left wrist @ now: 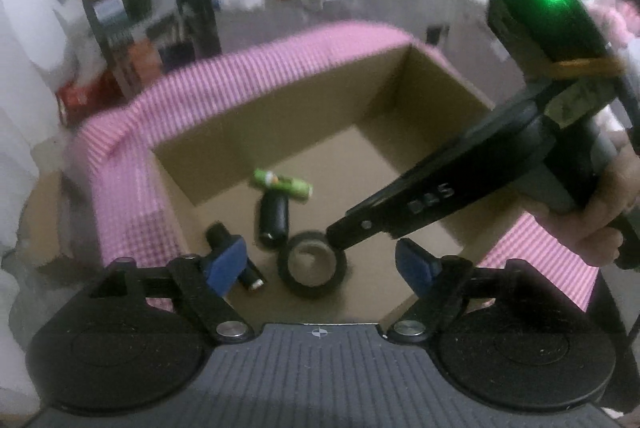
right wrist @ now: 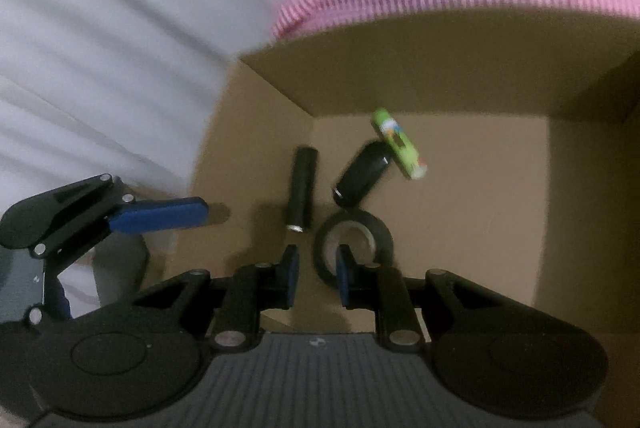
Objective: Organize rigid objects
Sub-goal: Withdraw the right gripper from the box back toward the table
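Box: an open brown cardboard box [left wrist: 320,115] sits on a pink-and-white checked cloth [left wrist: 240,75]; all the small objects lie on its floor.
Tape roll: a black roll of tape with a pale inner core [right wrist: 352,244] lies flat near the front of the box floor.
Right gripper: the right gripper [right wrist: 316,274], black with blue pads, reaches down into the box with its jaws narrowed; one blue finger [right wrist: 343,268] sits inside the roll's hole and the other [right wrist: 291,268] outside its wall, so it appears to pinch the wall of the roll, though blur keeps me from being sure of contact.
Left gripper: the left gripper [left wrist: 320,268] hangs above the front of the box, jaws spread wide and empty; the tape roll lies below, between its blue pads.
Slim black cylinder: a slim black cylinder with a silver tip [right wrist: 302,187] lies just left of the roll.
Stubby black cylinder: a stubby glossy black cylinder [right wrist: 362,173] lies behind the roll.
Green tube: a bright green tube with a printed label [right wrist: 398,143] rests against the stubby cylinder's far end.
Hand: a hand [left wrist: 600,211] grasps the right gripper's handle.
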### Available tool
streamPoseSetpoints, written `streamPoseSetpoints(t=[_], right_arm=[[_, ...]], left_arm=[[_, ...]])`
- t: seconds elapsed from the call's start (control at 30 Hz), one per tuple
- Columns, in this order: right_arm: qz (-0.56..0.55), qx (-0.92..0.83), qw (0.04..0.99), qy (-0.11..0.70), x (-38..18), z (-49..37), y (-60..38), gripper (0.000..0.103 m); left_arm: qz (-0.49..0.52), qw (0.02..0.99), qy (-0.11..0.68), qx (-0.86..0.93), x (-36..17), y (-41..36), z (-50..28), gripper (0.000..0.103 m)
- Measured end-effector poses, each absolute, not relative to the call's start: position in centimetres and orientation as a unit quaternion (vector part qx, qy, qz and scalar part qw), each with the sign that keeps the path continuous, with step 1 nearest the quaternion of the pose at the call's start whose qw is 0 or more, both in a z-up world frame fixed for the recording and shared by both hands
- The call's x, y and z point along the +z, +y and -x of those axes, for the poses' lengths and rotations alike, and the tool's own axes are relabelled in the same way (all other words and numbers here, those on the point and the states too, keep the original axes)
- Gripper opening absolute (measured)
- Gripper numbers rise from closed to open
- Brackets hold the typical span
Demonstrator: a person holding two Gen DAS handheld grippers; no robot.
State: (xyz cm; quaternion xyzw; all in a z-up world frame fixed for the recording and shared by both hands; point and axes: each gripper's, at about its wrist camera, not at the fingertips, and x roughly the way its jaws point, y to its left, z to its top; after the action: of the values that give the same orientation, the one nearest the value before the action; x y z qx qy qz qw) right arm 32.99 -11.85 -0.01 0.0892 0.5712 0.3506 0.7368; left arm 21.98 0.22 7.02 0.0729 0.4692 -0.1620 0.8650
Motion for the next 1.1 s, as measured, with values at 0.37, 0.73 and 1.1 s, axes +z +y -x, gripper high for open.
streamPoseSetpoints(t=[0.37, 0.73, 1.1], right_arm=[[-0.077, 0.355, 0.838, 0.407, 8.9, -23.1, -16.5, 0.081], [0.068, 0.285, 0.916, 0.275, 10.4, -9.2, -16.3, 0.103], [0.089, 0.256, 0.92, 0.281, 6.8, -4.3, -15.3, 0.103]], left_arm=[[-0.036, 0.92, 0.343, -0.185, 11.4, 2.3, -13.0, 0.101], [0.013, 0.923, 0.349, -0.163, 7.9, 4.1, -6.3, 0.103], [0.088, 0.919, 0.338, -0.182, 3.5, 5.5, -1.8, 0.103]])
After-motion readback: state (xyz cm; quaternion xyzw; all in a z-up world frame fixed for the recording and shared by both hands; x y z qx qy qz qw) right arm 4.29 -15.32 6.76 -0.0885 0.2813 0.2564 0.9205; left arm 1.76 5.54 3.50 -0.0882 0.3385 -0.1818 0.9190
